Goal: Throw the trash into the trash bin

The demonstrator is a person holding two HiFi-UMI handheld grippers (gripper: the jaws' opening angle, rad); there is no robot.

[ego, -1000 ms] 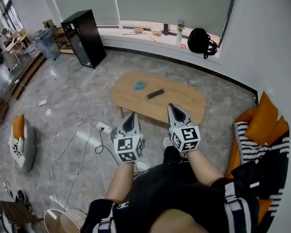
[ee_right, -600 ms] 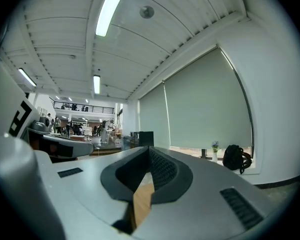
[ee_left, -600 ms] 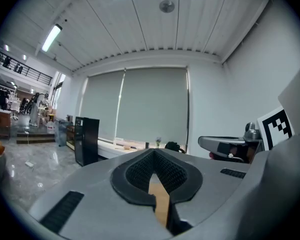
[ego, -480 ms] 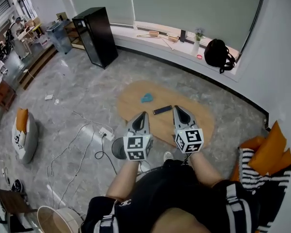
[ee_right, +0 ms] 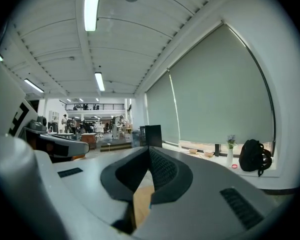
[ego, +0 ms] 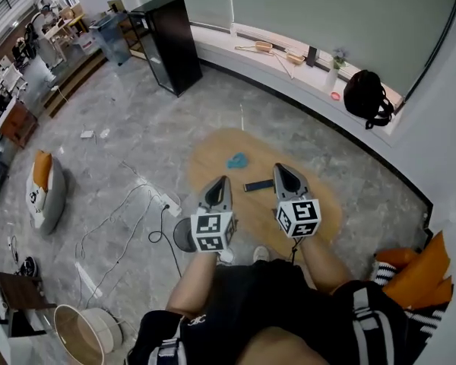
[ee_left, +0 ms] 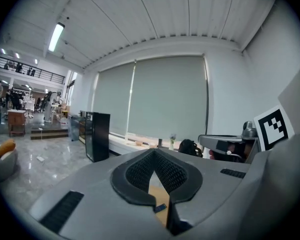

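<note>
A crumpled blue piece of trash (ego: 236, 160) lies on the oval wooden table (ego: 319, 196), with a black remote (ego: 258, 185) beside it. My left gripper (ego: 221, 180) hangs over the table's near left edge, just short of the trash, shut and empty. Over the table's middle my right gripper (ego: 280, 169) is held beside the remote, also shut with nothing in it. In the left gripper view the jaws (ee_left: 154, 151) meet at the tips, and the table and remote (ee_left: 160, 207) show through the gap below. The right gripper (ee_right: 149, 148) points level at the window.
A dark round bin-like thing (ego: 183, 234) stands on the floor under my left hand. Cables and a power strip (ego: 166, 201) trail across the grey floor. A black cabinet (ego: 172, 42), a window ledge with a black backpack (ego: 367, 96), and a pale round basket (ego: 83, 333) stand around.
The person has walked toward the table; both grippers now reach over its near edge, closer to the blue trash and remote. Both jaws stay shut.
</note>
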